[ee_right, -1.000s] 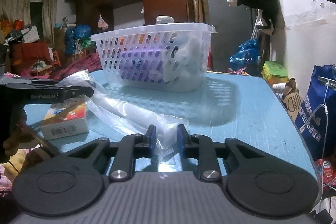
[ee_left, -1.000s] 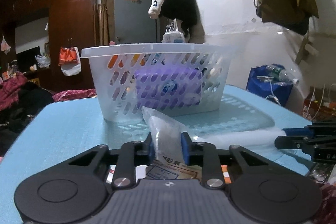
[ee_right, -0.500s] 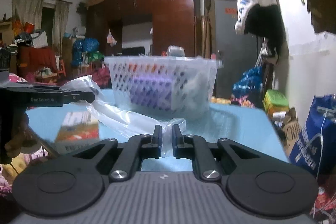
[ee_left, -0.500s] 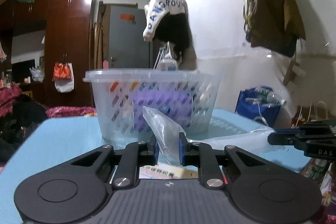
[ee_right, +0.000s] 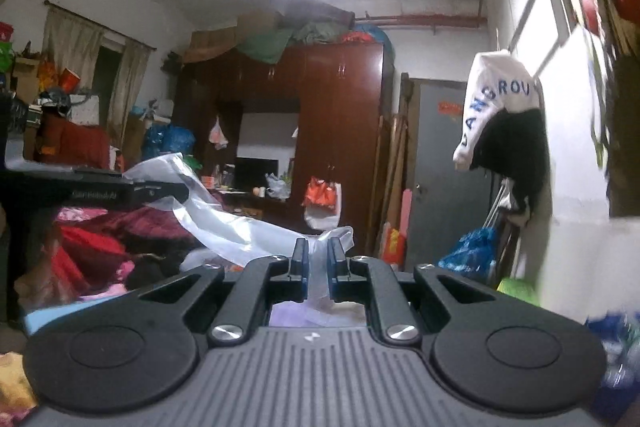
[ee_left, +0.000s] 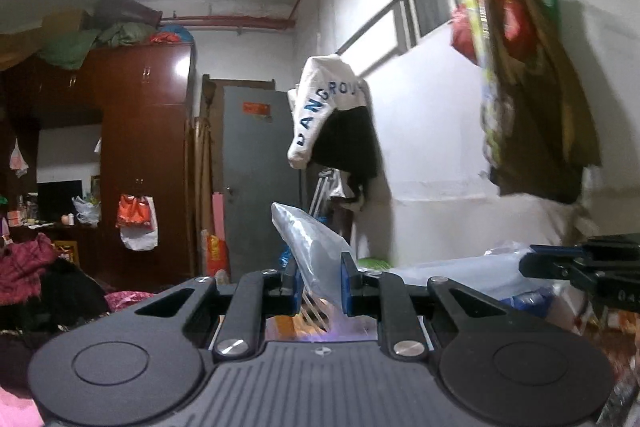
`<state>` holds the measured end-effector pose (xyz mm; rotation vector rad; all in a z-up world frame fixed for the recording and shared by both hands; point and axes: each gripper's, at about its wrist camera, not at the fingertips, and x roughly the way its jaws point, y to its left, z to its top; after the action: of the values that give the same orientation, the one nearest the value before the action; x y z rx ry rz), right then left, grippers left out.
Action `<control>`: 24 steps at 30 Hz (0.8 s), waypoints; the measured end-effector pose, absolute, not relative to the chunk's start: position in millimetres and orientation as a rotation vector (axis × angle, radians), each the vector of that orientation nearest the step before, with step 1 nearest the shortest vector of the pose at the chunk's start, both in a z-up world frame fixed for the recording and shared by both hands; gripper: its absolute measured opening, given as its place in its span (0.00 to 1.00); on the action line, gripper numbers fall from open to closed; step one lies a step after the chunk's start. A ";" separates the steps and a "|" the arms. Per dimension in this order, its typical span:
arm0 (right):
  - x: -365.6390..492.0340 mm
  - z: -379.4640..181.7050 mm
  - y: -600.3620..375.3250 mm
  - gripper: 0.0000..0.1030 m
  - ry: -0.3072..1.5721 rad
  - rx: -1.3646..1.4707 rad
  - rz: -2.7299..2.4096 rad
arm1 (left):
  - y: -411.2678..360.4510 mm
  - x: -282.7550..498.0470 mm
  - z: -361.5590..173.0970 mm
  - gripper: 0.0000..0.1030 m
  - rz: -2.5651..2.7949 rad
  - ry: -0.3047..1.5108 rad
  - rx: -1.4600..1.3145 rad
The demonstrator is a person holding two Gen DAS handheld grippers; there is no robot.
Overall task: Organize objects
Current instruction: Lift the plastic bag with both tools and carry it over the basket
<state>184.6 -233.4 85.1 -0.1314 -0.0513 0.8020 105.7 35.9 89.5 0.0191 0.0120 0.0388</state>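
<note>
A long clear plastic bag (ee_left: 316, 247) hangs in the air, stretched between my two grippers. My left gripper (ee_left: 319, 281) is shut on one end of it. My right gripper (ee_right: 318, 269) is shut on the other end, and the clear plastic bag (ee_right: 224, 215) runs from there to the left gripper's finger (ee_right: 132, 189) at the left edge of the right wrist view. The right gripper's fingers (ee_left: 576, 263) show at the right edge of the left wrist view. The white basket is almost hidden below both grippers; only a sliver of its slotted wall (ee_left: 316, 315) and purple contents (ee_right: 296, 315) shows.
A white wall (ee_left: 432, 155) with hanging clothes (ee_left: 336, 123) and bags (ee_left: 532, 99) runs along the right. A brown wardrobe (ee_right: 332, 131) and a grey door (ee_left: 260, 179) stand at the back. Piled clothing (ee_right: 100, 239) lies to the left.
Both grippers have risen with the bag held between them. The basket, the blue table and the box have dropped out of view below.
</note>
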 end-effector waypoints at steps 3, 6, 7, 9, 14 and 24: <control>206.5 98.8 -217.5 0.10 -0.047 -0.136 0.808 | 49.3 138.3 112.9 0.21 0.058 0.049 0.000; 229.4 98.4 -201.3 0.10 0.000 -0.148 0.801 | 63.7 170.6 117.8 0.21 0.073 0.112 -0.015; 238.7 95.5 -196.7 0.10 0.027 -0.150 0.805 | 68.6 181.1 114.2 0.21 0.080 0.140 -0.018; 255.9 86.3 -188.2 0.10 0.081 -0.154 0.799 | 77.4 198.3 102.3 0.21 0.079 0.193 -0.030; 272.7 58.4 -189.6 0.10 0.175 -0.129 0.822 | 92.9 216.8 71.2 0.21 0.061 0.283 -0.062; 282.8 45.7 -193.5 0.10 0.221 -0.143 0.805 | 95.6 229.6 54.4 0.21 0.049 0.323 -0.070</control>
<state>282.8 -193.5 45.7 -0.1434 0.2210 0.8051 229.6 95.6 54.4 -0.0696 0.3227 0.0489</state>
